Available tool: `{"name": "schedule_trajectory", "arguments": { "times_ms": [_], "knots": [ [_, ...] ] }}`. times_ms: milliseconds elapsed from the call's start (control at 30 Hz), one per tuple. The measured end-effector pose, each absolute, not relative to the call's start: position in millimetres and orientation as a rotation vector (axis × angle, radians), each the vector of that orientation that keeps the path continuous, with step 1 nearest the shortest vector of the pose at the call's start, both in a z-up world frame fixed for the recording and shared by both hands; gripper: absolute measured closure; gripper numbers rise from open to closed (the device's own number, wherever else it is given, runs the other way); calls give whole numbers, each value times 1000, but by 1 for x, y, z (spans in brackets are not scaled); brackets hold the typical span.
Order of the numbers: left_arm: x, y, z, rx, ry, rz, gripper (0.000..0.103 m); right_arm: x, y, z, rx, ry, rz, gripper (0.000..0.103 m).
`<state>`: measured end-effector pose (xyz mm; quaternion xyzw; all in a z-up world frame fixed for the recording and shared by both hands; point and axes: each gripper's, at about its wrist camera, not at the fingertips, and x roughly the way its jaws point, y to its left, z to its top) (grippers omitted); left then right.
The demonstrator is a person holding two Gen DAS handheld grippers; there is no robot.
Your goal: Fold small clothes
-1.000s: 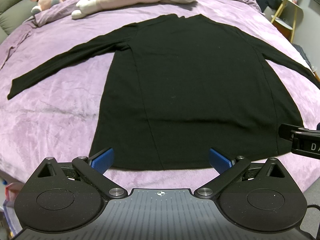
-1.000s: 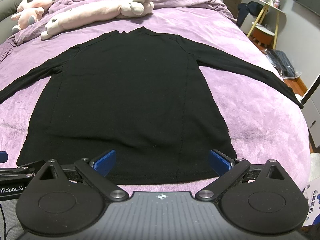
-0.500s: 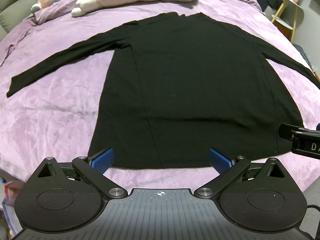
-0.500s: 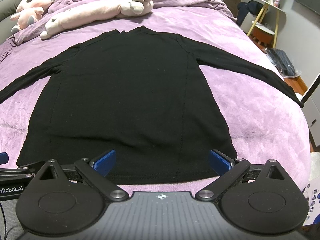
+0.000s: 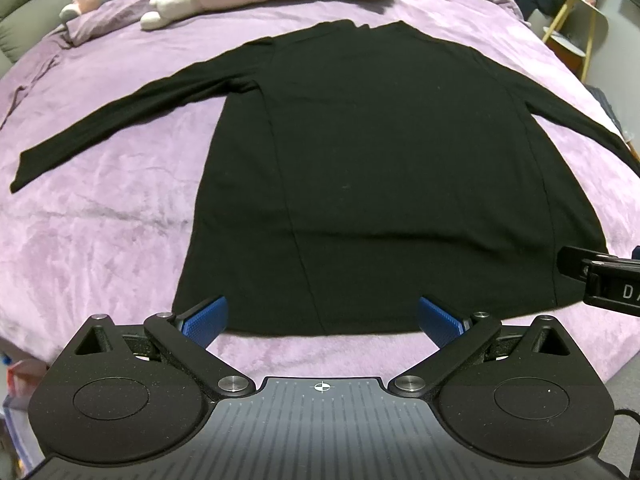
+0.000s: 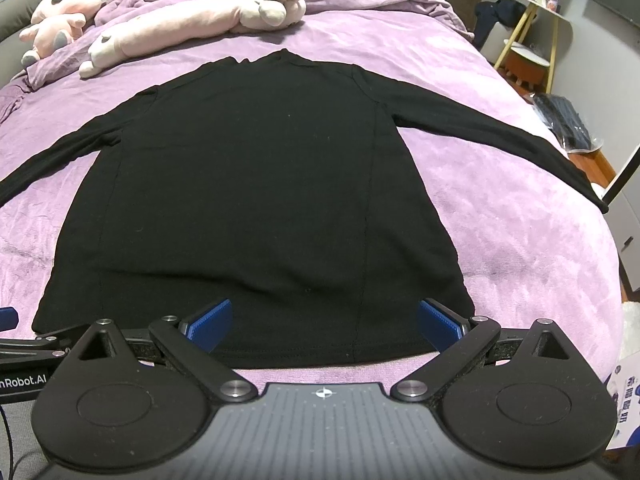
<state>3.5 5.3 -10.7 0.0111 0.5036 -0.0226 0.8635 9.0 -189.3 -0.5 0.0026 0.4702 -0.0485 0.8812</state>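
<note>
Black shirt (image 5: 384, 168) x1 flat | plush toys (image 6: 192, 28) x2 | left gripper (image 5: 322, 318), right gripper (image 6: 323, 320) spread, empty

A home bedroom: a wide bed under a purple plush blanket (image 6: 500, 240) fills the frame, pink stuffed animals (image 6: 56, 20) lie along its far edge at upper left, and a small yellow-legged side table (image 6: 536, 36) stands at upper right.

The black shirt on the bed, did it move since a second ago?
No. The black shirt lies flat in the same spot, its collar just as near the long plush toy on the purple blanket.
</note>
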Motion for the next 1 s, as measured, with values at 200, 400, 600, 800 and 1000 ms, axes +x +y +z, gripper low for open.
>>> {"name": "schedule_trajectory", "arguments": {
  "times_ms": [200,400,600,800,1000],
  "knots": [
    [4,5,-11,24,1059,-48,0,11,-190,-1,9,983,-102,4],
    [5,3,-12,26,1063,-49,0,13,-190,-2,13,988,-101,4],
    [6,3,-13,27,1065,-50,0,14,-192,-2,20,993,-99,4],
    [7,1,-14,32,1072,-51,0,16,-194,-3,28,998,-97,4],
    [11,0,-16,32,1084,-55,0,17,-197,-5,46,999,-84,4]
  ]
}}
